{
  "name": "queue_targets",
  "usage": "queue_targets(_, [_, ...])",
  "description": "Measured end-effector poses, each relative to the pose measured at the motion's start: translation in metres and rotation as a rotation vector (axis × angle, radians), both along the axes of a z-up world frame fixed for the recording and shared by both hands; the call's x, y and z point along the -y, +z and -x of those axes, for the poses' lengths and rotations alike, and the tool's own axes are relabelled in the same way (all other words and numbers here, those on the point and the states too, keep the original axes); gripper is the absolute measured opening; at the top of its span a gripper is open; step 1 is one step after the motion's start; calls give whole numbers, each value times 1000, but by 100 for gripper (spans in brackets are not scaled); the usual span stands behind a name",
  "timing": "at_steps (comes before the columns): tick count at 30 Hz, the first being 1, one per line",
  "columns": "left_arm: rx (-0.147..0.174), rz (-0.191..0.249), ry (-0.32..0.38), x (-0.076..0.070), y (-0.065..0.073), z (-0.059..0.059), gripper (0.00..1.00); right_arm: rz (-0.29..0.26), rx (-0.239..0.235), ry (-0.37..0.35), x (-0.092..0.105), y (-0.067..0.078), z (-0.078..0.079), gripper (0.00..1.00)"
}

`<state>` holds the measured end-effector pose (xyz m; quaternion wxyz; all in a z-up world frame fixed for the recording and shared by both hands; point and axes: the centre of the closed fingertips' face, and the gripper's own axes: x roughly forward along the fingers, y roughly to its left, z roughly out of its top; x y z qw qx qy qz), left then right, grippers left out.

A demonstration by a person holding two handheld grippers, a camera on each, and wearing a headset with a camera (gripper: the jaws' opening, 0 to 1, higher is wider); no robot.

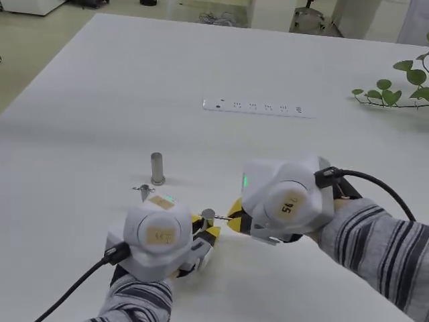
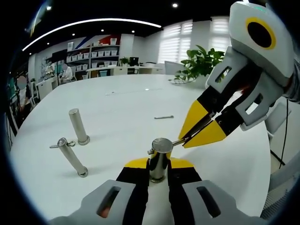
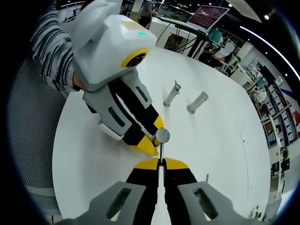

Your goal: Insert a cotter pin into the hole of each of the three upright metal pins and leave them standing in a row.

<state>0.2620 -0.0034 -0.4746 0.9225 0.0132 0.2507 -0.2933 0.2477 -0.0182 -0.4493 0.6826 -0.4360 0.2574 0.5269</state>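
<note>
Gripping upright pin (image 2: 159, 164) and cotter pin (image 3: 161, 151)

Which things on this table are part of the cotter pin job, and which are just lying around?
Job: clamped metal pin in left gripper; cotter pin in right gripper; finished metal pin; bare metal pin; spare cotter pin.
Lying about: power strip; plant.

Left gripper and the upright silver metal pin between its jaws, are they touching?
Touching. In the left gripper view, the left gripper clamps the silver metal pin from both sides.
</note>
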Motion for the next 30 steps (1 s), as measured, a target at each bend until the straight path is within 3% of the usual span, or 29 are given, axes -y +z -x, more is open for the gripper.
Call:
queue_targets(23, [6, -14, 23, -1, -1, -1, 10, -12, 10, 16, -18, 2, -2, 0])
queue_targets(30, [5, -14, 30, -1, -1, -2, 10, -73, -35, -48, -18, 10, -2, 4])
